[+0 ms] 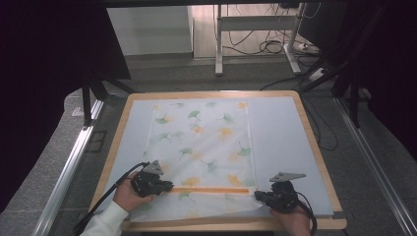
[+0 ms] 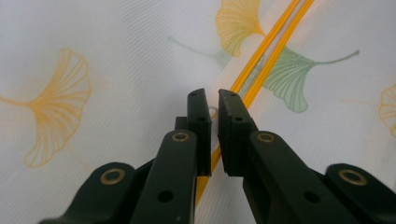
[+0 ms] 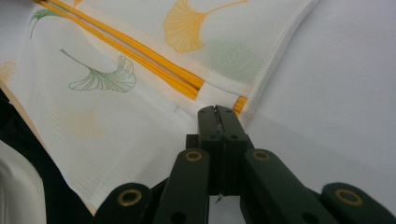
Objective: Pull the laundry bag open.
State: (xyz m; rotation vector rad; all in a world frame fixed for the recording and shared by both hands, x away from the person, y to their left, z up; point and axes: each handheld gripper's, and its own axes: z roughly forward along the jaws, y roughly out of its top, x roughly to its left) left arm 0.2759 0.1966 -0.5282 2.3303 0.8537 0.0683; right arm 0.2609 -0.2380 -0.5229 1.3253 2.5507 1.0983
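Note:
A white mesh bag [image 1: 201, 147] printed with green and yellow ginkgo leaves lies flat on the table. An orange zipper [image 1: 211, 190] runs across it near the front edge. My left gripper [image 1: 169, 187] sits at the zipper's left end. In the left gripper view its jaws [image 2: 215, 100] stand almost together over the orange zipper [image 2: 271, 51], pinching a small pale tab that looks like the zipper pull. My right gripper [image 1: 258, 195] is at the zipper's right end. Its jaws [image 3: 217, 112] are shut on the bag's hem [image 3: 224, 99] beside the zipper's end [image 3: 240, 105].
The bag lies on a pale blue mat [image 1: 280, 128] set in a wooden board [image 1: 314, 147]. Bare mat runs along the bag's right side. Metal rails [image 1: 69, 167] flank the table. A desk frame and cables [image 1: 268, 46] stand on the floor beyond.

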